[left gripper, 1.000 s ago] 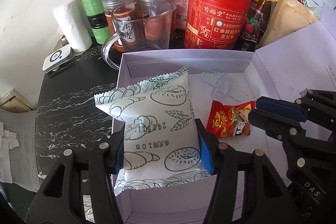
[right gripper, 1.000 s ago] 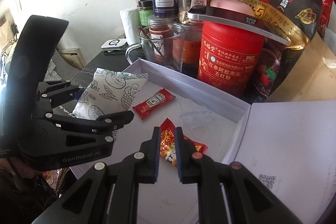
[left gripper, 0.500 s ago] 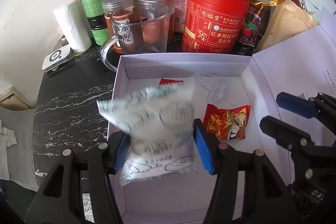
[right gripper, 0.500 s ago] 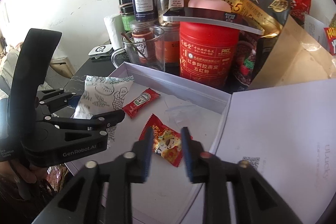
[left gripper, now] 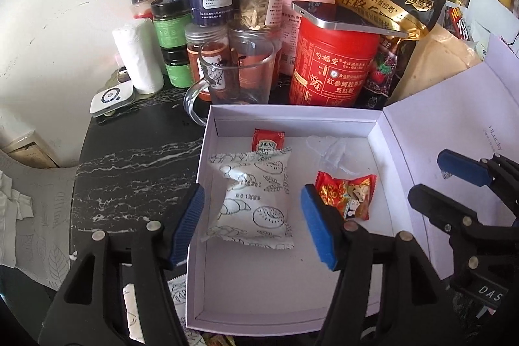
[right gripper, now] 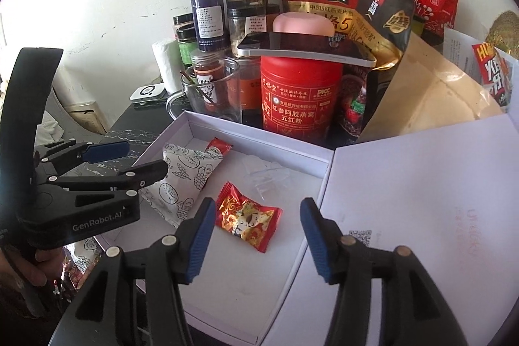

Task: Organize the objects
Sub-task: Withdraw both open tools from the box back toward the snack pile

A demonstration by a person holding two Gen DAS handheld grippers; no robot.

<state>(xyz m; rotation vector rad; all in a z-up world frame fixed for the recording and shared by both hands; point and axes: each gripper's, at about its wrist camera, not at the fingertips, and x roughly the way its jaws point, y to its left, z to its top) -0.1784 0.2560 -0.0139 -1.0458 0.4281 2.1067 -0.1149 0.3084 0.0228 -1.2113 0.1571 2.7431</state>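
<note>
An open white box point(left gripper: 292, 310) point(right gripper: 246, 291) sits on the black marble table. In it lie a white bread-print packet point(left gripper: 251, 200) point(right gripper: 181, 180), a red candy wrapper point(left gripper: 345, 195) point(right gripper: 248, 221), a red ketchup sachet point(left gripper: 267, 141) point(right gripper: 218, 146) and a clear plastic wrapper point(left gripper: 331, 151) point(right gripper: 264, 174). My left gripper point(left gripper: 251, 227) point(right gripper: 129, 158) is open and empty above the white packet. My right gripper point(right gripper: 256, 244) point(left gripper: 438, 184) is open and empty above the box's near right, close to the candy.
The box lid point(left gripper: 454, 132) point(right gripper: 421, 216) lies open to the right. Behind the box stand a glass mug point(left gripper: 238, 77), a red tin point(left gripper: 331, 64) with a phone point(left gripper: 343, 18) on top, several jars, oat bags and a paper roll point(left gripper: 138, 57).
My left gripper opened and let the white packet drop into the box. My right gripper opened, released the red candy into the box, and drew back.
</note>
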